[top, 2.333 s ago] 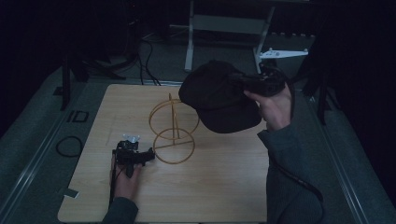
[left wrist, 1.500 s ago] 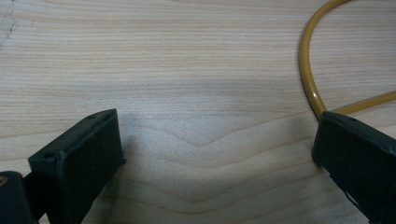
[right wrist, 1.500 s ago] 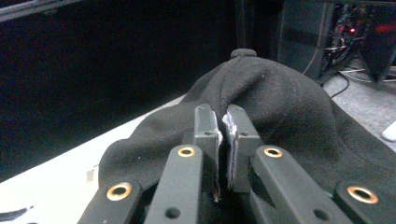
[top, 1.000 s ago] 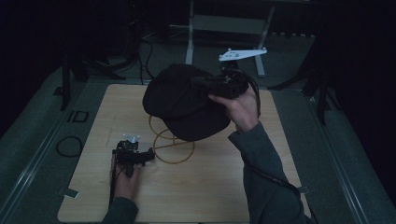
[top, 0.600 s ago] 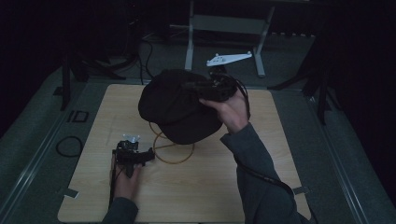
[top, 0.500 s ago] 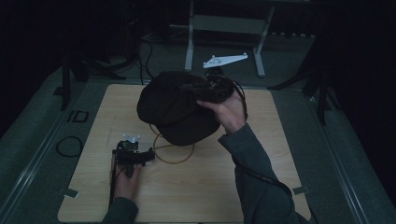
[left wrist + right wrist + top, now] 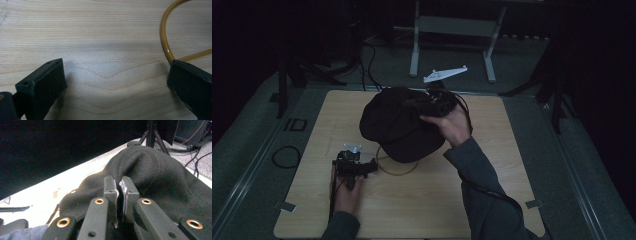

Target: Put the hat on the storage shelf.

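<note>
Left side of the high view: left gripper (image 7: 371, 167) lies low on the wooden table (image 7: 312, 130), person's left hand (image 7: 348, 189) behind it. In the left gripper view the jaws are spread wide, nothing between them but bare wood; the one at the right of that view sits right at the yellow wire stand (image 7: 166, 37), touching or just beside it, hard to say which. Looks like it's there to brace the stand's base ring so it doesn't slide, judgement only

Centre: the stand's ring base (image 7: 394, 171) lies on the table just right of the left gripper; its upper part is hidden under the black hat (image 7: 399, 122). The hat sits above the ring, tilted, brim side low toward the person. Whether it rests on the stand's top or just hangs over it can't be told from here

Right: right gripper (image 7: 432, 102) is clamped on the hat's fabric; right gripper view shows both jaws pressed near-together with a pinch of black cloth (image 7: 155, 177) between them. Right hand (image 7: 453, 122) carries it from the far right side, grey plate (image 7: 444, 74) sticking up behind. Grip near the hat's edge probably lets the crown drape freely over the stand. Likely step: seating the hat on the stand, release not yet done
</note>
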{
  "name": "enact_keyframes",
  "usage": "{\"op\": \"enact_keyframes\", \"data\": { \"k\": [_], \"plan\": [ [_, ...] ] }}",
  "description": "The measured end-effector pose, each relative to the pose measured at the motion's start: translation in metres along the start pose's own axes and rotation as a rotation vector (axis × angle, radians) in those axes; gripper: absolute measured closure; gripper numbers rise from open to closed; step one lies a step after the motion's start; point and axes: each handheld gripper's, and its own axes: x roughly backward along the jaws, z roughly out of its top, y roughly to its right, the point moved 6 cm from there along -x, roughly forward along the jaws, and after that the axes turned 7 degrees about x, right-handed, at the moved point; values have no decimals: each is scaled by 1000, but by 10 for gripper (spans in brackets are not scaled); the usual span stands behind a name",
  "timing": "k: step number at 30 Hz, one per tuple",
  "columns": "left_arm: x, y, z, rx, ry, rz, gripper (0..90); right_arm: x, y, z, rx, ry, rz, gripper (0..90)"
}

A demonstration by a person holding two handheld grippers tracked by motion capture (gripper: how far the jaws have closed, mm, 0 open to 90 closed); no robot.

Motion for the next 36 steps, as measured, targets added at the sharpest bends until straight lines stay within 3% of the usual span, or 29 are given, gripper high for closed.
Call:
{"op": "enact_keyframes", "data": {
  "k": [4,12,14,18,21,25,30,36],
  "plan": [
    [0,0,0,0,0,1,12,-3,0,-3,-7,-5,13,849],
    [0,0,0,-3,-1,1,12,-8,-8,-2,22,-13,42,846],
    [0,0,0,-5,-3,1,12,-9,-14,1,53,-21,38,846],
    [0,0,0,-5,-2,1,12,-11,-15,0,53,-27,50,840],
    [0,0,0,-2,0,0,12,-11,-7,-5,36,-30,26,806],
    [0,0,0,-1,0,-2,12,-12,-4,-9,57,-46,-10,751],
    [0,0,0,-2,0,-1,12,-14,-3,-10,66,-58,-47,759],
    [0,0,0,-5,-4,-2,12,-19,-2,-12,66,-67,-48,749]
  ]
}}
